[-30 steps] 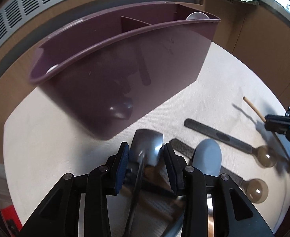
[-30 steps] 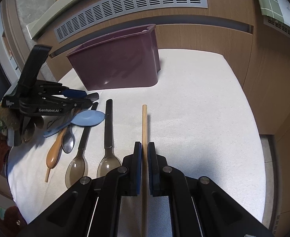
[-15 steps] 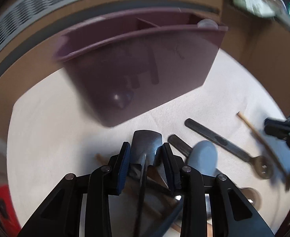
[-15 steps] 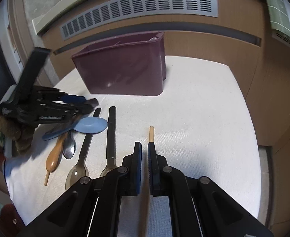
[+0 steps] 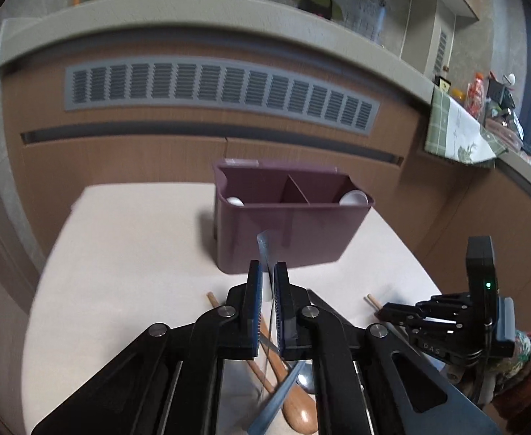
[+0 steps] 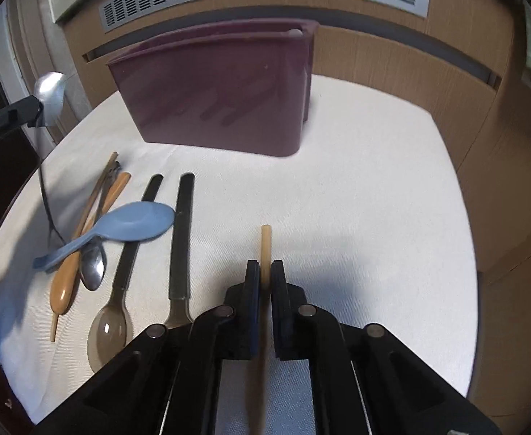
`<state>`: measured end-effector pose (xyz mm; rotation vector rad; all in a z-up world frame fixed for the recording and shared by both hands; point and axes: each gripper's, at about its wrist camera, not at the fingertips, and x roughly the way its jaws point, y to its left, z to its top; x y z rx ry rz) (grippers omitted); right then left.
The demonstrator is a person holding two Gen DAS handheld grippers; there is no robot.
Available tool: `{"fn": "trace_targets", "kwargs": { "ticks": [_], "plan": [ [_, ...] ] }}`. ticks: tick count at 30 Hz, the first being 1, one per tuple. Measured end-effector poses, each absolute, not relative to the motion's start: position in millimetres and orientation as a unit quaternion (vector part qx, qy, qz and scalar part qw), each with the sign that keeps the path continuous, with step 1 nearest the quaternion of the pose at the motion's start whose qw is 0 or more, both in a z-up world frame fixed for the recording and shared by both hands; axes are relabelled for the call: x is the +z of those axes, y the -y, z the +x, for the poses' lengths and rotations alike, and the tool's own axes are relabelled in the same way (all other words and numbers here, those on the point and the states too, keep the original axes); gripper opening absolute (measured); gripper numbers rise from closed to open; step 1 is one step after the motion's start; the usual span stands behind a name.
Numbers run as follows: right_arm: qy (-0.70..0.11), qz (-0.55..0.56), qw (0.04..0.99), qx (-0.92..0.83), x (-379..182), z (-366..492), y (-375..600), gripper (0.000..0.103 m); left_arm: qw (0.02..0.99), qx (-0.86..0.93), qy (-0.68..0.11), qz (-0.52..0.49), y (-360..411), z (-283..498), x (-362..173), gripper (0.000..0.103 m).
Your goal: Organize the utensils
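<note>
My left gripper (image 5: pixel 267 278) is shut on a metal spoon (image 5: pixel 265 250), held edge-on above the table in front of the purple divided caddy (image 5: pixel 287 228). In the right wrist view the spoon's bowl (image 6: pixel 50 90) shows raised at the far left. My right gripper (image 6: pixel 264 275) is shut on a wooden chopstick (image 6: pixel 265 246), lifted just over the white cloth. The caddy (image 6: pixel 222 98) stands at the back of the table.
On the cloth lie a blue spoon (image 6: pixel 120 226), a wooden spoon (image 6: pixel 66 282), a small metal spoon (image 6: pixel 92 266), two black-handled spoons (image 6: pixel 182 239) and a chopstick (image 6: pixel 95 195). A wooden wall with a vent (image 5: pixel 222 92) is behind. The table edge drops off at right.
My left gripper has lifted the metal spoon up and back from the pile and turned it edge-on. My right gripper has closed on the chopstick and raised it slightly.
</note>
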<state>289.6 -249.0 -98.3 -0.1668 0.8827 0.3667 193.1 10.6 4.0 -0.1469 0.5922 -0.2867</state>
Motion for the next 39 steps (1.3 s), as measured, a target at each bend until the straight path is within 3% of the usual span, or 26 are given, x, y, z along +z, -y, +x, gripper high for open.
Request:
{"fn": "trace_targets", "kwargs": {
  "ticks": [6,10,16,18,21,27,33,39],
  "plan": [
    [-0.351,-0.059,0.916,0.184,-51.7,270.0,258.4,0.005,0.947,-0.134,-0.28,-0.079,-16.1,185.2,3.8,0.006],
    [-0.348,-0.061,0.916,0.19,-47.6,260.3,259.6,0.005,0.943,-0.115,-0.295,-0.107,-31.8,193.8,-4.4,0.006],
    [-0.37,-0.036,0.91,0.182,-67.6,267.6,267.4,0.005,0.904,-0.113,-0.381,-0.157,-44.7,230.3,-53.0,0.009],
    [-0.375,-0.031,0.909,0.181,-72.9,268.4,268.1,0.005,0.896,-0.101,-0.403,-0.157,-37.0,242.0,-69.3,0.026],
    [-0.377,-0.031,0.907,0.183,-76.1,267.3,268.0,0.005,0.888,-0.106,-0.415,-0.168,-21.2,258.0,-81.3,0.039],
    [-0.382,-0.024,0.905,0.184,-82.1,268.6,269.6,0.005,0.898,-0.067,-0.43,-0.07,17.3,289.5,-94.4,0.039],
    [-0.387,-0.021,0.904,0.181,-87.7,267.7,273.1,0.006,0.899,-0.068,-0.431,-0.026,9.8,273.7,-96.2,0.039],
    [-0.391,-0.017,0.901,0.185,-91.1,269.2,272.1,0.006,0.893,-0.084,-0.441,-0.043,-19.4,254.1,-92.9,0.039]
  ]
}}
